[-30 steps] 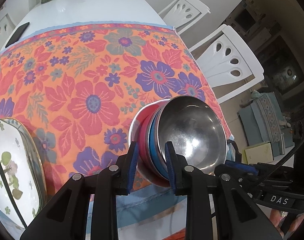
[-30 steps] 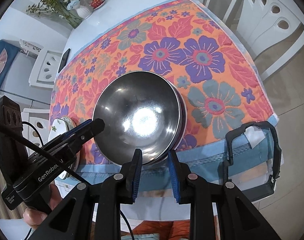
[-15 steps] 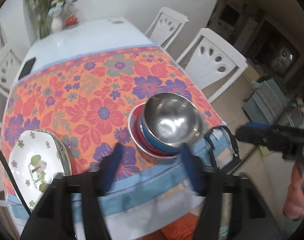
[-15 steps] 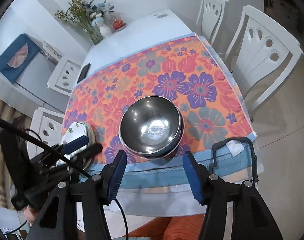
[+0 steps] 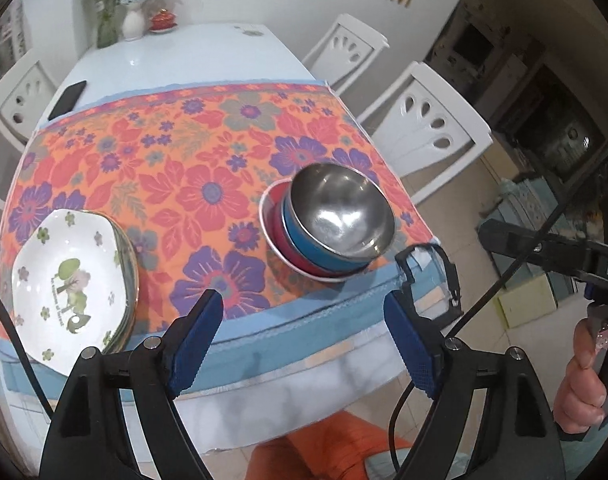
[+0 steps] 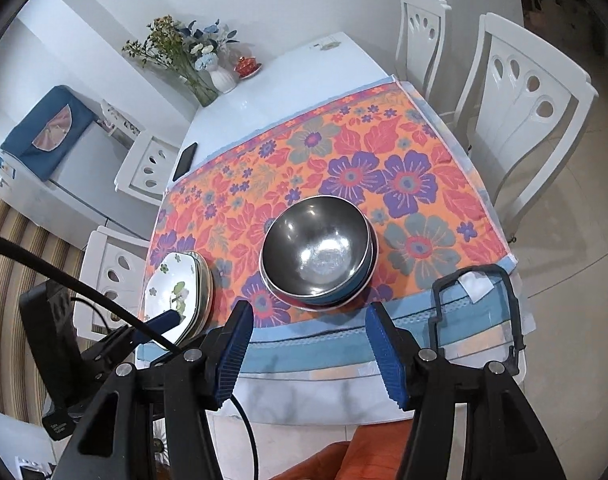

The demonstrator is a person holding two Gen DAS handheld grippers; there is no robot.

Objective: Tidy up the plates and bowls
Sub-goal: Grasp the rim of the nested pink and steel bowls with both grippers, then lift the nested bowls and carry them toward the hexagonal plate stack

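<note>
The left gripper (image 5: 304, 336) is hovering off the table's near edge, its blue-padded jaws opening with nothing between them. At ten o'clock from it, white floral plates (image 5: 70, 284) are sitting stacked; at one o'clock, nested steel, blue and red bowls (image 5: 331, 226) are resting on the orange flowered tablecloth (image 5: 192, 168). The right gripper (image 6: 309, 344) is standing spread and empty.

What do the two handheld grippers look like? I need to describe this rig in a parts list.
Both match: the left gripper and right gripper have black plastic frames with silver pivot screws and two fingers faced with ribbed blue pads. Black cables trail from each. The right one's body carries white lettering, partly cut off in the left wrist view.
</note>
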